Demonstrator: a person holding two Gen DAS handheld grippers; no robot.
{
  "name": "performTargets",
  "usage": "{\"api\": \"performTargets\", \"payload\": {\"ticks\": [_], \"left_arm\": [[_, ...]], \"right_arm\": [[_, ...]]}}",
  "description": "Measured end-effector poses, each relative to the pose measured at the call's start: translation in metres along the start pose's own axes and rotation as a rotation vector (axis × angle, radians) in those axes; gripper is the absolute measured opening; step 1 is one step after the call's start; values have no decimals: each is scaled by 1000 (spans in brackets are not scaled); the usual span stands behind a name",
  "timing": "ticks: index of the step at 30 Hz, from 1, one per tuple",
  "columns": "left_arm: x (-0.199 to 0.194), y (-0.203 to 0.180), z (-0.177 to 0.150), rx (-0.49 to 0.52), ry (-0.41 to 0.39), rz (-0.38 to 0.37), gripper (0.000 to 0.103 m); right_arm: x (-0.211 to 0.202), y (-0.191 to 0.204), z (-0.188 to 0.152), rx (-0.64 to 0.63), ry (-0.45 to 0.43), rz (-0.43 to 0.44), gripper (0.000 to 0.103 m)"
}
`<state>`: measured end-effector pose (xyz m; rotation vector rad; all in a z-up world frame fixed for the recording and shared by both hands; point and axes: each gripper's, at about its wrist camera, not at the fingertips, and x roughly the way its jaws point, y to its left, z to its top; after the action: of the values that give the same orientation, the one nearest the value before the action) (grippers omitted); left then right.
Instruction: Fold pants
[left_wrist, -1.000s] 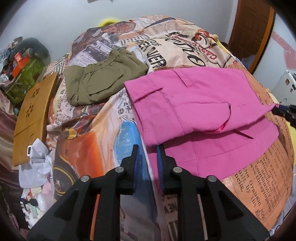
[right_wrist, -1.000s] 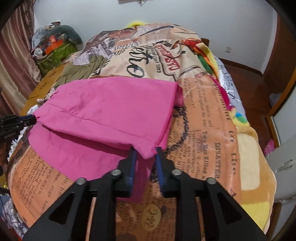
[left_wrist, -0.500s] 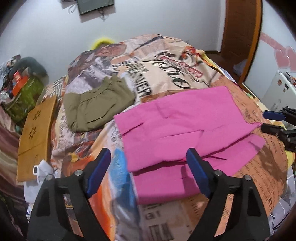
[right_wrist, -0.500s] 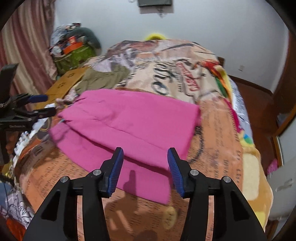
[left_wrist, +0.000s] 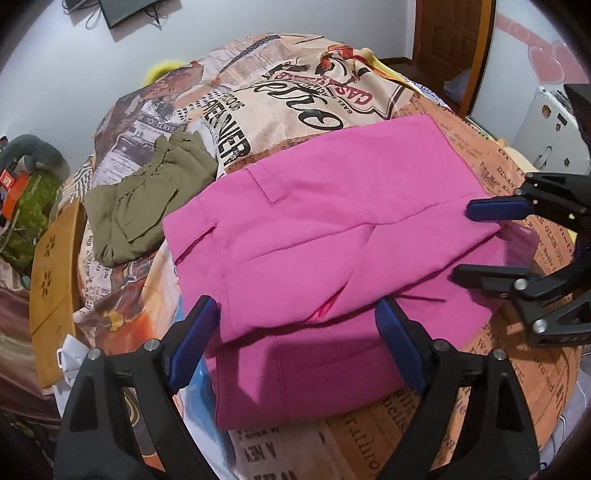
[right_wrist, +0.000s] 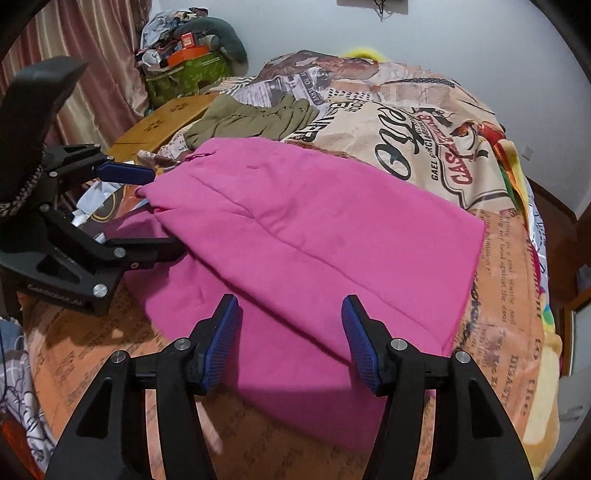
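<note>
Left wrist view shows the left tool (left_wrist: 295, 343) with its blue-padded jaws standing wide apart and nothing pinched between them; they have just been opening, and the near edge of the bright pink cotton pants (left_wrist: 332, 240) lies beneath and just beyond the pads, apparently untouched. At the right edge of the same view the right tool (left_wrist: 476, 243) reaches in sideways, its jaws also parted, one finger above and one below the right-hand end of the folded cloth, and neither seems to press on it.

Right wrist view confirms this: the right tool's own jaws (right_wrist: 291, 343) have just been opening too, released and empty, hovering over the near hem of the pink pants (right_wrist: 314, 229).

Judging by how the garment lies, one fold is done: an upper layer rests across a lower one, slightly askew, so a strip of the lower layer shows along the near side. Edges are not well matched. What probably remains is to square the layers and fold again, shorter.

Beyond the pants, on the newspaper-print blanket covering the bed (left_wrist: 295, 110), a crumpled olive-green garment (left_wrist: 147, 195) sits to the far left, apart from the pink one. Further left, a tan wooden board with flower cut-outs (left_wrist: 51, 273) leans at the bed's edge.
</note>
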<state>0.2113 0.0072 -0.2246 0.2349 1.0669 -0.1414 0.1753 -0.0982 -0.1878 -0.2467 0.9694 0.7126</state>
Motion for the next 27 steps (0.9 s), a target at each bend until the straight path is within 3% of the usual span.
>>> {"api": "performTargets", "payload": {"ticks": [4, 9, 11, 14, 17, 21, 25, 27], "left_arm": [[5, 1, 6, -13, 11, -13, 88], [6, -2, 9, 1, -3, -14, 88], [8, -3, 9, 6, -14, -23, 88], [10, -2, 10, -3, -24, -20, 88], [8, 1, 12, -15, -44, -12, 72], [5, 2, 17, -11, -60, 25, 31], [0, 4, 21, -24, -66, 8, 17], [-7, 1, 20, -15, -83, 11, 16]], "right_arm": [[8, 1, 5, -2, 11, 24, 51], [10, -2, 10, 23, 7, 72, 19], [8, -4, 11, 49, -7, 89, 12], [4, -5, 14, 70, -32, 96, 9], [0, -5, 16, 66, -50, 94, 8], [-3, -5, 17, 61, -59, 96, 7], [-9, -4, 17, 64, -73, 100, 7], [-13, -4, 16, 63, -80, 102, 6]]}}
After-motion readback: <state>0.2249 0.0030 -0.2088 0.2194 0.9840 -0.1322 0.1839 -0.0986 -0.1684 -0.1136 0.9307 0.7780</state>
